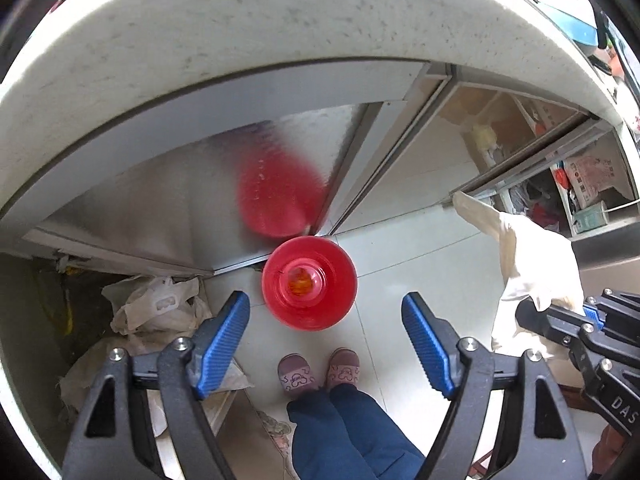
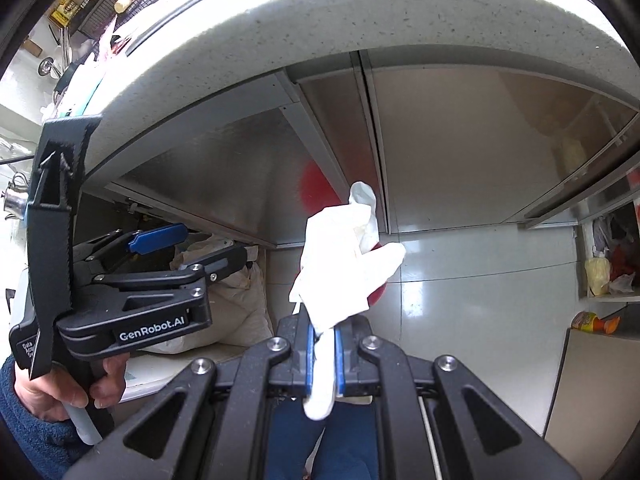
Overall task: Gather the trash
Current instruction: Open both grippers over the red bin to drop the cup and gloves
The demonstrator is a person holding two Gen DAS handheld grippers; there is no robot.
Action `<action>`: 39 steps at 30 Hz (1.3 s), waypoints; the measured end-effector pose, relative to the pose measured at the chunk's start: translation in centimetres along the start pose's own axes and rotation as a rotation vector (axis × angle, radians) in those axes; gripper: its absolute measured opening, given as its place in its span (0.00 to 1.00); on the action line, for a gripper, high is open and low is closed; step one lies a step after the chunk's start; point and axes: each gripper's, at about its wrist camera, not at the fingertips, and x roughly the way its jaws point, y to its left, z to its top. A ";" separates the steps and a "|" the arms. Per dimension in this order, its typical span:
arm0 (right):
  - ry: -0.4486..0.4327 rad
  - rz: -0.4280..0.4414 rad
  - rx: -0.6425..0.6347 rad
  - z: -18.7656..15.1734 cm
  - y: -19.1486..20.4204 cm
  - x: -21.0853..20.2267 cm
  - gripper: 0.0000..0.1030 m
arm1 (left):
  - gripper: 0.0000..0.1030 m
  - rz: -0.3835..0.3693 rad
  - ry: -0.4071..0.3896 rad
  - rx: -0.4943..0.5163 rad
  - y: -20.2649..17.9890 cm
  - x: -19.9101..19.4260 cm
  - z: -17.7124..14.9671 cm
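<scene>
1. The landmark is the round red plastic bin point(image 1: 309, 283), seen from straight above on the pale tiled floor point(image 1: 420, 264), its open mouth showing something orange inside.
2. The left gripper point(image 1: 326, 336), black with blue ribbed pads, hangs over the red bin pointing steeply down; its jaws are spread wide and nothing lies between them. The bin shows in the gap just beyond the pads.
3. The right gripper point(image 2: 322, 354) is clamped tight on a crumpled white disposable glove point(image 2: 340, 264). This piece of trash hangs beyond the pads and covers most of the bin in the right wrist view, where only a red edge point(image 2: 378, 294) shows behind it.
4. In the left wrist view the glove point(image 1: 528, 264) sits to the right of the bin, apart from it.
5. Behind the bin stands a brushed steel cabinet door point(image 1: 168, 200), which carries a blurred red reflection, under a speckled grey stone counter edge point(image 1: 240, 32).
6. Left of the bin lie crumpled whitish sacks point(image 1: 152, 312).
7. Below the bin in the left wrist view are the person's two pink slippers point(image 1: 320, 372) and blue trouser legs point(image 1: 344, 436).
</scene>
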 end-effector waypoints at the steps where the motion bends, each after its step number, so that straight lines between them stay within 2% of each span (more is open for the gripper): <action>1: -0.001 0.002 0.000 0.0 -0.1 0.0 0.07 | 0.78 -0.006 0.005 -0.007 0.1 -0.2 -0.1; 4: 0.002 0.020 -0.002 0.0 -0.1 0.0 0.07 | 0.81 -0.023 0.005 -0.039 1.2 -0.6 -0.9; 6: 0.009 0.029 -0.010 0.1 -0.5 0.5 0.07 | 0.81 -0.008 -0.005 -0.059 1.8 -0.9 -1.5; 10: 0.026 0.038 -0.038 0.2 -0.5 1.9 0.07 | 0.87 0.025 -0.005 -0.105 3.4 -1.1 -2.8; 14: 0.052 0.052 -0.068 0.3 -0.2 3.9 0.07 | 0.88 0.002 -0.021 -0.160 5.1 -1.1 -3.9; 18: 0.065 0.038 -0.091 0.3 0.1 6.0 0.07 | 0.88 0.071 -0.017 -0.158 5.8 -0.5 -4.5; 24: 0.104 0.053 -0.125 0.4 0.9 9.1 0.07 | 0.89 0.090 -0.008 -0.192 7.8 -0.1 -5.3; 29: 0.111 0.044 -0.139 0.0 1.0 10.9 0.07 | 0.94 0.109 -0.017 -0.195 8.7 -0.1 -5.9; 31: 0.111 0.055 -0.137 0.0 1.1 11.3 0.08 | 1.00 0.115 -0.017 -0.188 8.7 -0.1 -6.1; 38: 0.117 0.060 -0.149 0.2 2.5 12.1 0.11 | 1.00 0.113 0.008 -0.214 9.7 0.3 -6.9; 39: 0.120 0.064 -0.152 0.2 2.4 12.2 0.15 | 1.00 0.115 0.013 -0.214 9.8 0.5 -7.0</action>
